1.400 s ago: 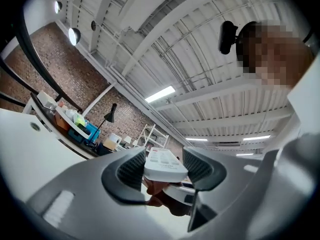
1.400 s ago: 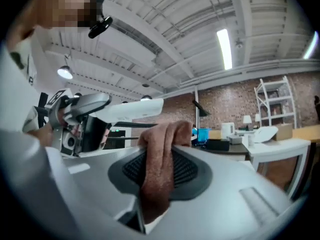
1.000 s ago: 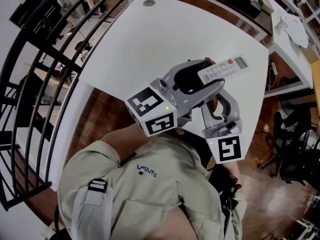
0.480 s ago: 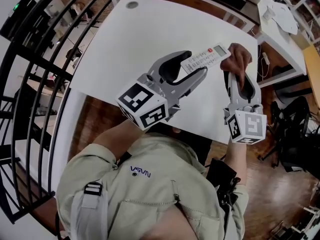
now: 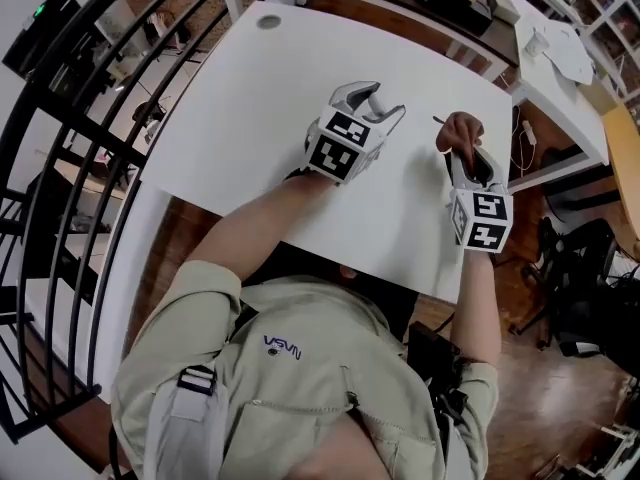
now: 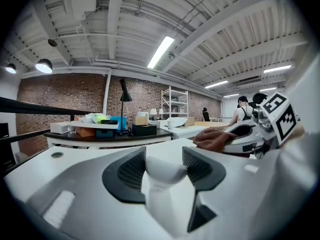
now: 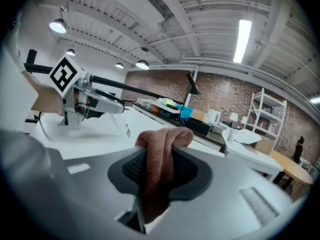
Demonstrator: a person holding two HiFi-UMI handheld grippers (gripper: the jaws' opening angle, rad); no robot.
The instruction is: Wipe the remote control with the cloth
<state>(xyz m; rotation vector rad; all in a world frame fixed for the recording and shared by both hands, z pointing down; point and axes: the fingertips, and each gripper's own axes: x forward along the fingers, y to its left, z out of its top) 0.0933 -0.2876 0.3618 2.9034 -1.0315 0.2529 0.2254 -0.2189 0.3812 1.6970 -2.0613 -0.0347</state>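
Note:
My left gripper [image 5: 372,100] is low over the middle of the white table [image 5: 250,98]. In the left gripper view its jaws [image 6: 164,159] are shut on the white remote control [image 6: 162,184], seen end-on between the dark pads. The head view hides the remote under the gripper. In the right gripper view the remote [image 7: 114,125] hangs below the left gripper [image 7: 92,101], a red mark on it. To the right, my right gripper [image 5: 462,150] is shut on a brown cloth [image 5: 460,128], which bulges out of the pads [image 7: 157,169]. The two grippers are apart.
A black railing [image 5: 80,118] runs along the table's left side. A grey cable grommet [image 5: 268,22] sits at the far left corner. Beyond the far edge stands another desk [image 5: 560,48] with clutter. A dark office chair [image 5: 590,298] is right of the table.
Both grippers moved forward and down over the table and spread apart. The left gripper rolled, so the remote, earlier in plain sight across its jaws, is now hidden in the head view.

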